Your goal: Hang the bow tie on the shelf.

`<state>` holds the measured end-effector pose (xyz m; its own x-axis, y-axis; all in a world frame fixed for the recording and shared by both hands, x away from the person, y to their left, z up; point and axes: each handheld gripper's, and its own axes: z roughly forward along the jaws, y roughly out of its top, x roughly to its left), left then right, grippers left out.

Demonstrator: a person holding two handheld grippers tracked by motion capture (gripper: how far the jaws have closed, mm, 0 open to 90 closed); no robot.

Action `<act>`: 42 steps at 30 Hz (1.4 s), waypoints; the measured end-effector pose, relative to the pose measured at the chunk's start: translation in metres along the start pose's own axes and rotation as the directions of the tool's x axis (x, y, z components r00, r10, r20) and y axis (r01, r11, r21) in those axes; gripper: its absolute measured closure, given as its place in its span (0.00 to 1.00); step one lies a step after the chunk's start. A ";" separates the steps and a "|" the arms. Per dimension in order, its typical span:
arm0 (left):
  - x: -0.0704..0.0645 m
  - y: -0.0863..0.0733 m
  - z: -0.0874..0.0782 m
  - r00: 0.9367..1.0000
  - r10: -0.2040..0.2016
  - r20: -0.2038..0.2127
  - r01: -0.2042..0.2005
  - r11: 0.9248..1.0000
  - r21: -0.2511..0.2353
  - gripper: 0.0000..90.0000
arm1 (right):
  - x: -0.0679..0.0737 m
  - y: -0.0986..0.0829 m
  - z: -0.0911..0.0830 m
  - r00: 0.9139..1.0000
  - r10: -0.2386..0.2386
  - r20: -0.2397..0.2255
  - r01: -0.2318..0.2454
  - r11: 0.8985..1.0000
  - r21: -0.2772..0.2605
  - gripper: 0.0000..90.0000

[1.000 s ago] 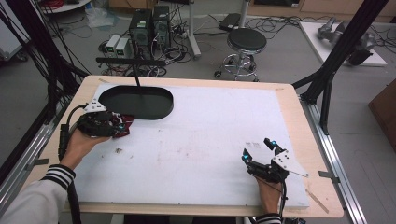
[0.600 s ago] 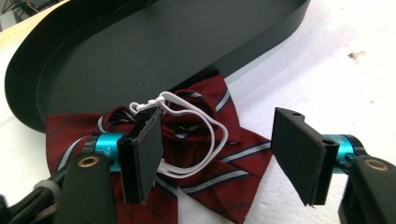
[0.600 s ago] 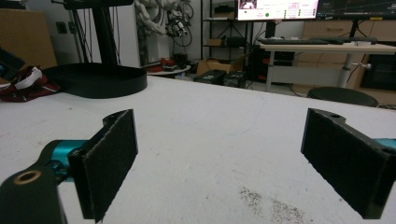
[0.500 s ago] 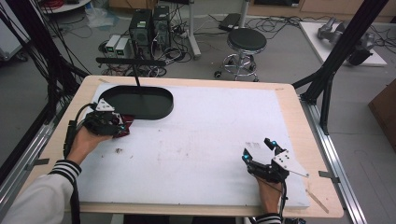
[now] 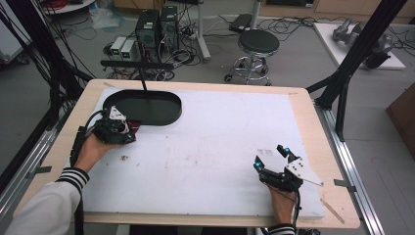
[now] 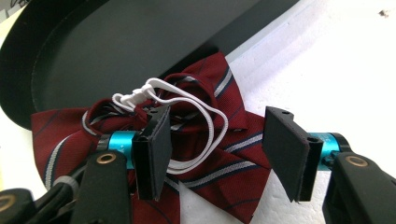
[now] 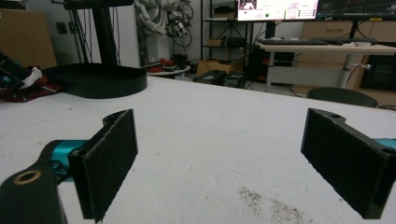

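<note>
Nothing is gripped yet, so the pickup looks about to begin. On the white table (image 5: 220,147) beside the black oval base (image 5: 147,105), the left gripper (image 6: 217,149) hovers spread over a maroon striped bow tie (image 6: 224,172) (white elastic loop (image 6: 187,100) on top); the right gripper (image 5: 274,159) rests open, well apart.

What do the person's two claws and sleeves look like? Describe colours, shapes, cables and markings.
Each claw, left and right, has black bodies, flat black textured pads, turquoise metal cylinders and brass-ringed holes. In the high view a grey three-cornered plate tops the right claw, and a black cable trails from the left. The sleeve is white with black-and-white striped cuffs.
</note>
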<state>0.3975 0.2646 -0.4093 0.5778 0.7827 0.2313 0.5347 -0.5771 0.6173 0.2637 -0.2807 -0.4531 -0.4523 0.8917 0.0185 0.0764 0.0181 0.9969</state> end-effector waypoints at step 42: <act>0.005 -0.003 0.007 0.998 0.001 -0.065 0.004 0.998 0.068 0.95 | 0.000 0.000 0.000 1.000 0.000 -0.002 0.000 1.000 -0.005 0.11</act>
<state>0.4037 0.2686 -0.4152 0.5367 0.7959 0.2801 0.5777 -0.5886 0.5656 0.2634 -0.2811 -0.4533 -0.4543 0.8906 0.0191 0.0721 0.0154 0.9973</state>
